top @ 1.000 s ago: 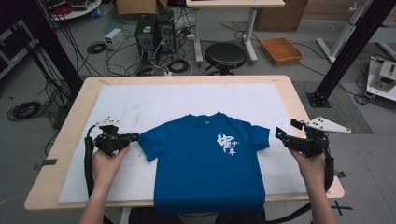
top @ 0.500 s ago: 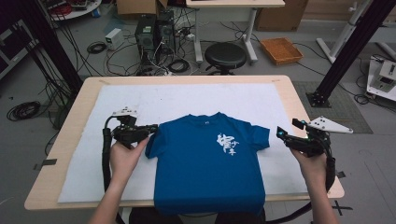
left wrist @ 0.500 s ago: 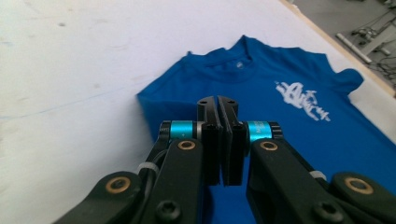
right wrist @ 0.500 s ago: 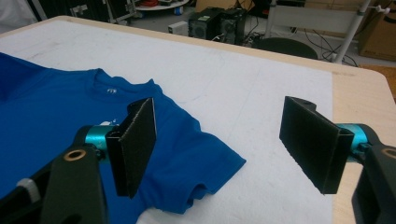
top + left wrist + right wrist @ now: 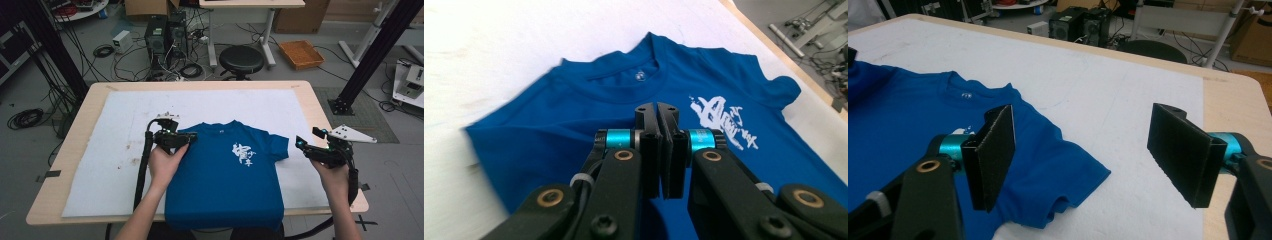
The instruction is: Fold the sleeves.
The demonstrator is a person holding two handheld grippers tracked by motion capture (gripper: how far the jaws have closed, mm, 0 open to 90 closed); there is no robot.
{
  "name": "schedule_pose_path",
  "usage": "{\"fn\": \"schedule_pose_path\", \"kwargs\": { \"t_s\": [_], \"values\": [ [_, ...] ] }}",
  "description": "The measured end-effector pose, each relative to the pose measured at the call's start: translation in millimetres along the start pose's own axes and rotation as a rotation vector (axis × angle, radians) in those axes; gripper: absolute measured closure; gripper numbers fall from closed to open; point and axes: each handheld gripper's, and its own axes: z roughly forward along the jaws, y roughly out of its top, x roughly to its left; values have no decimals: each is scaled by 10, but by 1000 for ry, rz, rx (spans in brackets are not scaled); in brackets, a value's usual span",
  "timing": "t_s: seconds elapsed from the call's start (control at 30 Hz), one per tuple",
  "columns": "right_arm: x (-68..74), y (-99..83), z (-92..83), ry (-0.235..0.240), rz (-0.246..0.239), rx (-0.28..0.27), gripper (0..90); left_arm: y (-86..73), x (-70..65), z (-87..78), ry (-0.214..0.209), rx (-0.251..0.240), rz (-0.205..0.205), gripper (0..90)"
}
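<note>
A: Blue cotton is seen spread on the white mat [image 5: 110, 165]: one T-shirt [image 5: 225, 195], front up, with a white print [image 5: 244, 154] on the chest. It lies at the near middle of the table [image 5: 320, 107], and its hem hangs over the near edge

B: How far is the folding judged to be?

A: It is judged to be at the first fold. The sleeve on the left side is no longer laid out flat; that shoulder appears folded in over the body, under the left gripper [image 5: 192, 136]. The other sleeve [image 5: 278, 148] is spread out flat and nothing else appears folded, so that sleeve and the fold of the body are left

B: How are the grippers set?

A: In the left gripper view the jaws are pressed together; whether cloth is pinched between them cannot be told. The right gripper [image 5: 299, 143] is held just beside the flat sleeve, apart from it, with its jaws wide and nothing between them

B: And the count?

A: One shirt, one mat, two grippers, two hands are counted
</note>
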Motion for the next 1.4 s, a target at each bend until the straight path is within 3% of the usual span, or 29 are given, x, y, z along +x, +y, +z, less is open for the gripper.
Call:
{"fn": "schedule_pose_path", "kwargs": {
  "t_s": [0.17,0.27,0.37,0.43,0.7,0.87,0.97,1.03,1.17,1.4],
  "values": [
    [3,-6,14,-1,-5,5,269,-15,-40,218,-12,19,-14,879],
    [3,-11,20,-1,-2,5,269,-21,-55,308,-29,10,3,876],
    [1,-22,27,-3,-2,11,268,-22,-69,321,-36,-24,29,727],
    [-5,-29,34,-2,1,13,269,-23,-83,296,-17,-42,61,652],
    [-24,-57,68,-21,31,21,268,-90,-75,-3,29,-108,192,535],
    [-56,-95,131,-30,64,49,268,-180,-39,-288,131,-141,315,447],
    [-96,-126,190,-49,89,67,276,-241,16,-443,173,-154,355,436],
    [-145,-134,241,-48,106,81,373,-275,69,-524,187,-161,359,429],
    [-243,-177,389,-72,151,123,466,-343,226,-691,207,-174,325,429],
    [-361,-238,668,-69,190,193,611,-426,412,-894,219,-201,289,430]
  ]
}}
